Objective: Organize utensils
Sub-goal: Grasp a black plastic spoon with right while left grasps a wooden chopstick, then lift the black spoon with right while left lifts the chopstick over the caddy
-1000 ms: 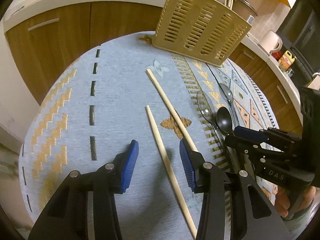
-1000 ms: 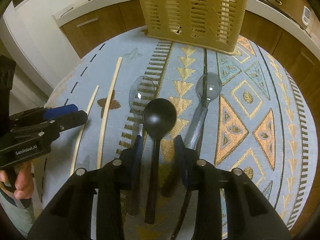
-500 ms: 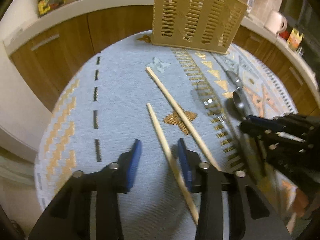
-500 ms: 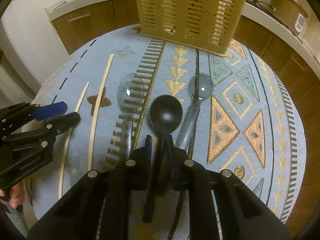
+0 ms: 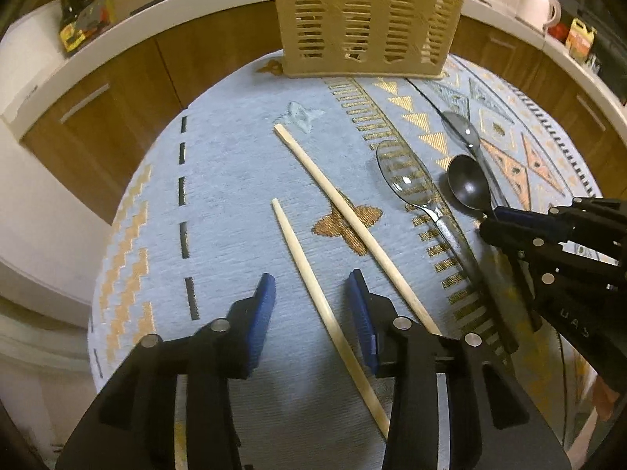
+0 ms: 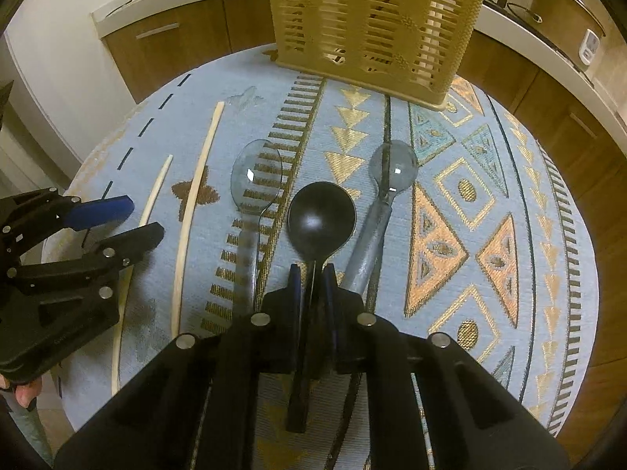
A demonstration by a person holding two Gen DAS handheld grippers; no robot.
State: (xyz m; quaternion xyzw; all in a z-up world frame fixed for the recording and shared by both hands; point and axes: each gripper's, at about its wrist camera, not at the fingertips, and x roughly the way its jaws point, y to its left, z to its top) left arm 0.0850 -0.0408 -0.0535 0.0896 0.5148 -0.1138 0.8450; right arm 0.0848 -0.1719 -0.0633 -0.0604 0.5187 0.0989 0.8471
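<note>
Now matte black spoon [image 6: 321,219], round-bowled, lies between fingers [image 6: 294,286].

Round table [image 5: 235,164] wore pale blue patterned cloth. Wooden cabinets [image 6: 184,43] under white countertop [image 5: 156,4] ringed room; lighting dim, warm.

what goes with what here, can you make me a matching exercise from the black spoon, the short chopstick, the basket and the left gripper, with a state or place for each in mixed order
Column 1:
1. black spoon
2. short chopstick
3. basket
4. left gripper

Column 2:
a. open
b. standing at the far edge of the table
c. handle pinched in the right gripper
d. lying on the cloth between two open blue fingers

Pairs: 1-c, 2-d, 3-b, 4-a
</note>
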